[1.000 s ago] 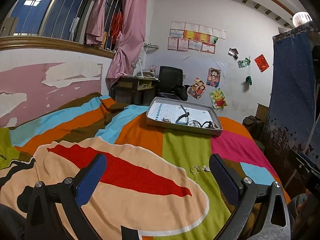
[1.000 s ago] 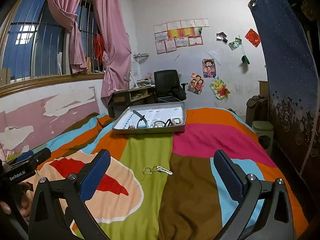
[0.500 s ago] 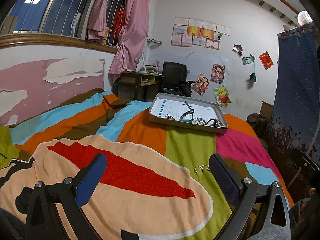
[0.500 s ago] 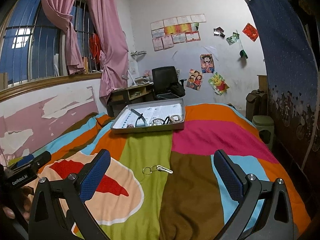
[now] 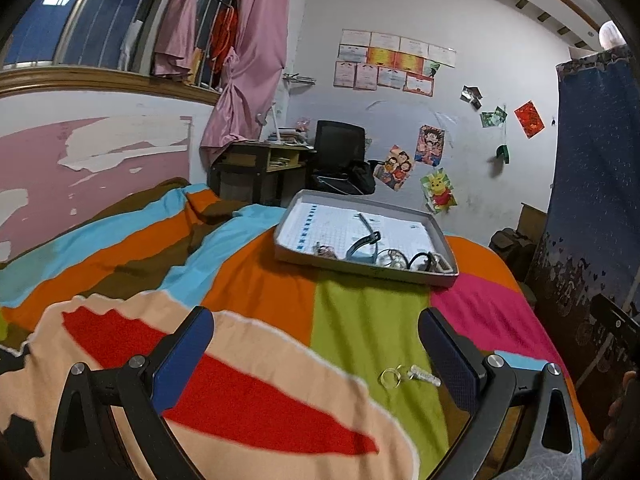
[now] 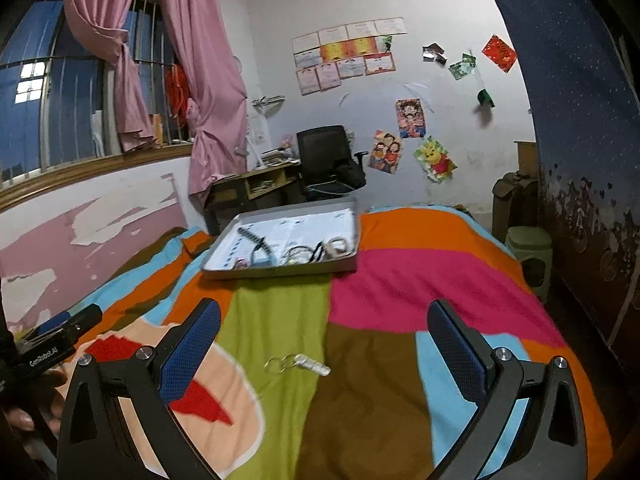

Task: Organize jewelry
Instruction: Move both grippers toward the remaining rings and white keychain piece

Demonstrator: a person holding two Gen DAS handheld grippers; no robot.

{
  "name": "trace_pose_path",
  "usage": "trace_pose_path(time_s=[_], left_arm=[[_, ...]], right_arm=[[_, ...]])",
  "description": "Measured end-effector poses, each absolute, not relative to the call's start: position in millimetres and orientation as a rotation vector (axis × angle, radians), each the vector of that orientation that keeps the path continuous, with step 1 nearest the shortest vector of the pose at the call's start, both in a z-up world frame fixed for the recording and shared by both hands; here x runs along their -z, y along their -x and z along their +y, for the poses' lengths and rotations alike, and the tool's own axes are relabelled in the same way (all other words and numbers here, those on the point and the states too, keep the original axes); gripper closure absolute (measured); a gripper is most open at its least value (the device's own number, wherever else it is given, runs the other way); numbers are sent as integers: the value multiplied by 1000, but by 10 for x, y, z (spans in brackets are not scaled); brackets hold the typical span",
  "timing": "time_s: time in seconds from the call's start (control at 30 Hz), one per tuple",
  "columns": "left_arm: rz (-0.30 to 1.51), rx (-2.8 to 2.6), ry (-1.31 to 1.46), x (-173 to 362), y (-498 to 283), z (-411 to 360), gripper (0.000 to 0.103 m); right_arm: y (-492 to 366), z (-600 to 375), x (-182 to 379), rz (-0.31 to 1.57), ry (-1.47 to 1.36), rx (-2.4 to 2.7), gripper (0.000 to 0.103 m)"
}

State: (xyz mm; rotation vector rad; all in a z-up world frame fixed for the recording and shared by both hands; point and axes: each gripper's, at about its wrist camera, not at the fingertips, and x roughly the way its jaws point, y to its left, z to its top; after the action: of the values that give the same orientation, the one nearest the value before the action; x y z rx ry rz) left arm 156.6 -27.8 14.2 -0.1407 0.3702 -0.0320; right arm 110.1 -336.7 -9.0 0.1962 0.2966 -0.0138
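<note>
Your left gripper (image 5: 316, 348) is spread wide, nothing between its blue pads (image 5: 182, 354), held low over the striped bedspread (image 5: 256, 280). Your right gripper (image 6: 324, 344) is likewise spread wide and empty, blue pads (image 6: 456, 356) well apart. The keyring charm (image 6: 298, 363), a small metal ring with a pale tag attached, lies on the green stripe; in the right wrist view it sits between the two fingers but ahead of them, not touched. In the left wrist view the same charm lies just inside the right-hand finger, also untouched. Farther up the bed the grey tray (image 5: 448, 276) rests flat on the cover, lined with printed paper. Along its near edge a cluster of jewelry (image 5: 384, 252) is gathered: a blue-grey band, dark loops, some pale rings; finer detail too small to tell. Behind the bed stand a wooden desk (image 5: 256, 160) and a black office chair (image 5: 340, 144), posters (image 5: 400, 60) on the white wall, pink curtains (image 6: 208, 92) by the barred window.
</note>
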Motion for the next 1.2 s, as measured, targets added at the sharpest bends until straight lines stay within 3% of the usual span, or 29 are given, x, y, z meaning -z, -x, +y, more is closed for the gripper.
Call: trace_pose_path(time_s=[0.53,0.97,1.1,1.2], left_arm=[[441,114,124,298,-2598,-575,0],[673,264,44,862,-3042,-723,0],[700,346,2,919,-3026,-805,6],[729,396,-15,958,-3005,-859,19]], right_arm=[[-2260,-3525,30,283,-59,4,1],[-2987,-3462,820,619,18,-141,2],[-3058,-3439,986,698,21,-193,27],[-3086,-3397,1068,745,26,-245,38]])
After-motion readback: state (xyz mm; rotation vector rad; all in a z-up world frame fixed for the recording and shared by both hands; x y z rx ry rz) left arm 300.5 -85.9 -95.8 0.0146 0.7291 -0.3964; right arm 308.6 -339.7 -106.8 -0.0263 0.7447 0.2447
